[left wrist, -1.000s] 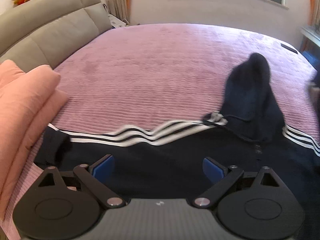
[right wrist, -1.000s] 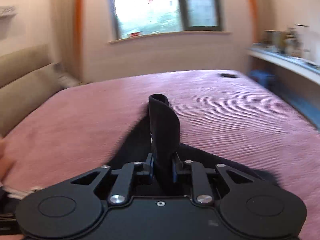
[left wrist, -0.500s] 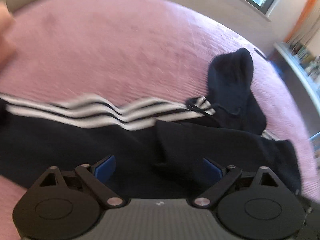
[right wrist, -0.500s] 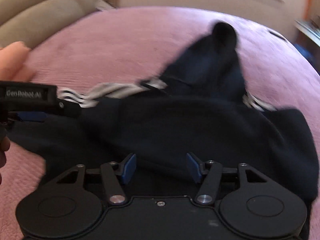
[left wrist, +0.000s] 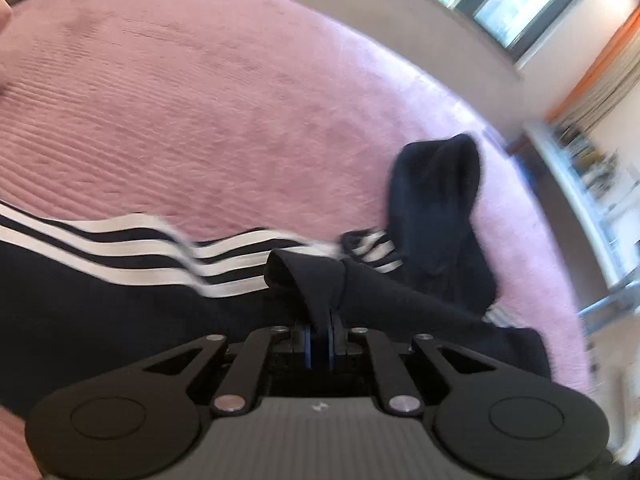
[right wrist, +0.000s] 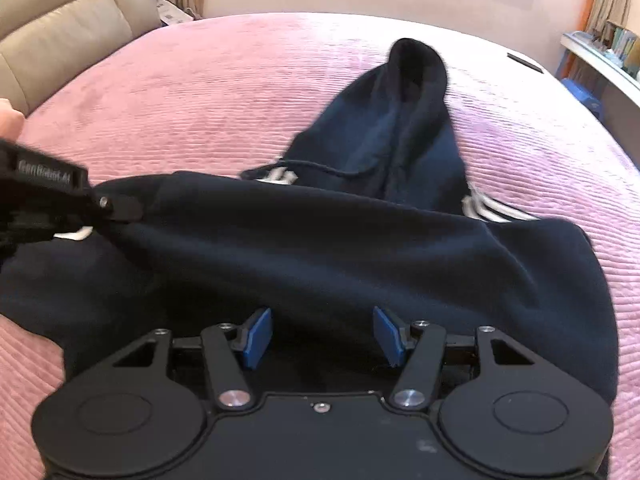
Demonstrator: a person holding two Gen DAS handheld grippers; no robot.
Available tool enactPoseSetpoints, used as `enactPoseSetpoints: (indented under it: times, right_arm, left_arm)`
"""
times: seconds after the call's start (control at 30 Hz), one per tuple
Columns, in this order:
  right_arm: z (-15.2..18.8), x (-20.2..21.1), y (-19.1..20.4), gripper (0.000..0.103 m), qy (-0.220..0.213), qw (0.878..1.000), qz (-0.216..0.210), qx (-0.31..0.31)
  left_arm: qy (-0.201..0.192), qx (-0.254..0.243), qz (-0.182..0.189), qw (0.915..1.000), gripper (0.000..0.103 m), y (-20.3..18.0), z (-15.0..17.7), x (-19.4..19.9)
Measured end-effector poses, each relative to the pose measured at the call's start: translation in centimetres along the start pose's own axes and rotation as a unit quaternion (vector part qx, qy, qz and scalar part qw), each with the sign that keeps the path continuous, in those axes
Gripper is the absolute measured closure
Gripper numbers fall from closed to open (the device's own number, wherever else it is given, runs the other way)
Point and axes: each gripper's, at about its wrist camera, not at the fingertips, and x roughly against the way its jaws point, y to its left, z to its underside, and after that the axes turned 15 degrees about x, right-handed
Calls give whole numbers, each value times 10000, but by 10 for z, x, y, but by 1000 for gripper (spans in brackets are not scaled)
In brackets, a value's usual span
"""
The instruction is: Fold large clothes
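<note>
A dark navy hooded jacket (right wrist: 320,248) with white sleeve stripes (left wrist: 132,248) lies on the pink bedspread (left wrist: 200,100). Its hood (right wrist: 404,120) points toward the window. My left gripper (left wrist: 319,342) is shut on a pinched fold of the jacket's dark fabric (left wrist: 312,280). The left gripper also shows at the left edge of the right wrist view (right wrist: 116,208), gripping the folded-over layer. My right gripper (right wrist: 322,336) is open and empty just above the jacket's near part.
The bedspread (right wrist: 200,92) covers a wide bed. A beige padded headboard (right wrist: 60,28) stands at the left. A shelf with books (right wrist: 608,52) runs along the right wall under the window side. A pink pillow edge (left wrist: 4,12) shows at far left.
My left gripper closed on a fold of the jacket. My right gripper let go of the sleeve it held a second ago and now hangs open over the jacket.
</note>
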Motion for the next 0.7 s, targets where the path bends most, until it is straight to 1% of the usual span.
enactPoseSetpoints:
  times: [0.07,0.1,0.13,0.17,0.2,0.23,0.27,0.33,0.4,0.43,0.47,0.53,0.6,0.67,0.7]
  right_arm:
    - [-4,-10,11,38,61,10000,-49,40]
    - [-7,-16,15,42,112,9998,-112,77]
    - [-10,-20,19,49,143,9997,-144,102]
    - [-15,-21,22,51,101,9998,-160,82]
    - [-19,-20,23,51,24,9998,-175,44]
    - [-24,-19,25,51,-89,9998,-187,13]
    - [-30,-19,27,51,-187,9996,-193,15]
    - [-40,-20,38,52,-371,9990,-249,72]
    - [-46,-26,51,58,-396,9985,-338,195]
    - [-48,-33,59,61,-286,9984,-419,248]
    - [-48,-45,66,61,-58,9981,-555,251]
    - [-43,-75,79,61,648,9934,-912,257]
    - [-44,-75,88,61,491,9947,-719,545]
    - [-48,-67,87,61,423,9946,-765,566]
    - [-48,-63,83,61,358,9946,-846,478]
  left_arm:
    - [141,-5,-402,9991,93,15,4,-15]
    - [277,19,-428,9987,89,25,8,-22]
    - [387,35,-423,9983,82,32,10,-24]
    - [422,86,-386,9983,80,38,12,-22]
    - [318,160,-263,9990,75,44,15,-12]
    - [196,185,-197,9994,67,49,16,0]
    - [64,163,-205,9996,64,53,17,12]
    - [-207,108,-439,9988,63,67,13,38]
    - [-454,103,-800,9957,63,85,6,60]
    - [-600,114,-1026,9928,63,96,2,71]
    - [-734,128,-1255,9893,63,109,-4,81]
    - [-967,148,-1746,9798,61,136,-20,98]
    - [-1148,62,-2131,9702,56,155,-36,107]
    - [-1376,-229,-2435,9598,48,167,-50,113]
    - [-1378,-357,-2540,9567,36,171,-55,112]
